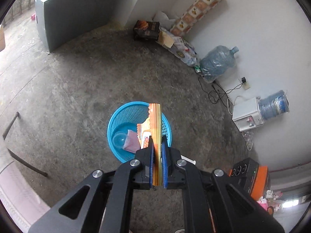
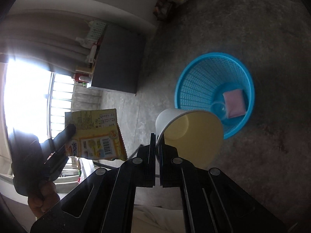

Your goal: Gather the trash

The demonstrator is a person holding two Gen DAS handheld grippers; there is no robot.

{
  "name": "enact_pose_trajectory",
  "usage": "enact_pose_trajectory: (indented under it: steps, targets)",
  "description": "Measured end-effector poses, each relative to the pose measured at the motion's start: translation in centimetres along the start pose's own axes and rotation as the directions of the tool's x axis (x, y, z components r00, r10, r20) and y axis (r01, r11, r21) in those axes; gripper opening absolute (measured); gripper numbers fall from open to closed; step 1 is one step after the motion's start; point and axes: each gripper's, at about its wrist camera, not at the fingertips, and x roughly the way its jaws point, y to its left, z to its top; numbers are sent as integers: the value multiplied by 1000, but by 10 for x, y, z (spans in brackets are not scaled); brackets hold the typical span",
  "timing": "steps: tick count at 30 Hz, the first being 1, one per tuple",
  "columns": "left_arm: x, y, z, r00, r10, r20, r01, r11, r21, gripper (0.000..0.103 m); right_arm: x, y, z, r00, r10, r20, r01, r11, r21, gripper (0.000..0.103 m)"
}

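Rough grey concrete floor (image 1: 68,73) spreading under everything. Round blue plastic mesh basket (image 1: 124,112) standing on it, holding clear cup (image 1: 119,140) and pink pouch (image 1: 132,142). Right gripper (image 2: 157,145) pinching white paper cup (image 2: 190,134) by rim, beside basket. Left gripper (image 1: 157,145) clamping glossy orange snack wrapper (image 1: 155,122) edge-on over basket.

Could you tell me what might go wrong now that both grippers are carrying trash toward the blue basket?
1. The left gripper pinches the torn snack wrapper edge-on; being light, it may flutter past the blue basket when released.
2. The right gripper holds the paper cup only by its rim, tilted, beside the basket rather than over it; it could slip or drop outside.
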Motion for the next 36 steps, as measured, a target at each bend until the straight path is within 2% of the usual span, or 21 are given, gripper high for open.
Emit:
enact_pose_trajectory:
  steps: [3, 4, 5, 7, 9, 11, 15, 21, 24, 29, 36]
  targets:
    - [37, -16, 5, 1000, 2, -23, -1, 998, 65, 13, 14, -21, 16, 998, -63, -5, 63, 997, 38, 5]
    - [49, -20, 7, 999, 9, -32, -7, 997, 77, 14, 21, -26, 24, 996, -89, -9, 89, 995, 39, 10]
    - [60, -21, 10, 999, 19, -37, -16, 997, 78, 18, 30, -31, 32, 993, -116, -16, 117, 992, 49, 16]
    - [77, -22, 11, 999, 39, -32, -37, 997, 69, 26, 42, -43, 47, 987, -158, -35, 161, 985, 70, 52]
    - [86, -20, 10, 998, 59, -26, -57, 997, 59, 36, 57, -53, 58, 970, -232, -68, 237, 969, 70, 54]
    - [90, -16, 10, 997, 67, -29, -66, 997, 44, 40, 68, -62, 61, 954, -286, -94, 294, 952, 81, 60]
    - [83, -6, 9, 999, 44, -13, -44, 998, 45, 47, 68, -63, 55, 956, -281, -82, 287, 955, 75, 63]
    - [62, 3, 9, 997, 74, 34, -75, 997, 36, 50, 50, -55, 41, 964, -263, -29, 264, 963, 57, 63]
    - [47, 1, 6, 994, 89, 56, -92, 994, 62, 51, 34, -42, 33, 968, -252, 16, 252, 967, 36, 63]
    - [10, -2, -6, 990, 104, 99, -115, 986, 119, 61, 3, -17, 18, 971, -226, 74, 228, 974, -19, 64]
    - [-54, 13, -28, 978, 123, 168, -141, 985, 103, 68, -10, 21, 5, 980, -185, 76, 193, 975, -113, 66]
